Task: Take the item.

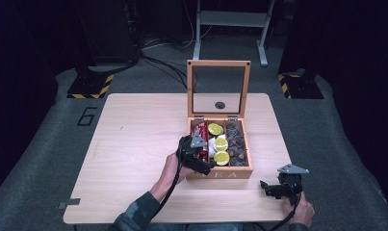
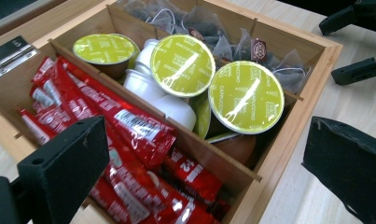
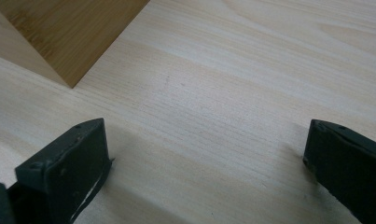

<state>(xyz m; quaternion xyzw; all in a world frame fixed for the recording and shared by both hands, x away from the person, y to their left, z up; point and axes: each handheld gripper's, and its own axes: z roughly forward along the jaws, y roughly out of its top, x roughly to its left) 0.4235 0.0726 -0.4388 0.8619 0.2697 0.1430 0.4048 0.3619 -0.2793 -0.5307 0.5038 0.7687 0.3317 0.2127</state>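
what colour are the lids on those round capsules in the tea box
The capsule lids are yellow-green with a pale streak across each; the left gripper view shows them best.

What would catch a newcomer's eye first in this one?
The open wooden tea box right of the table's middle, with its glass lid upright. Inside, three bright lime-green capsules fill the middle compartment, red sachets pack the left one and grey tea bags the right. The left gripper hovers with jaws open over the sachets, while the right gripper rests open on the table near its front right corner.
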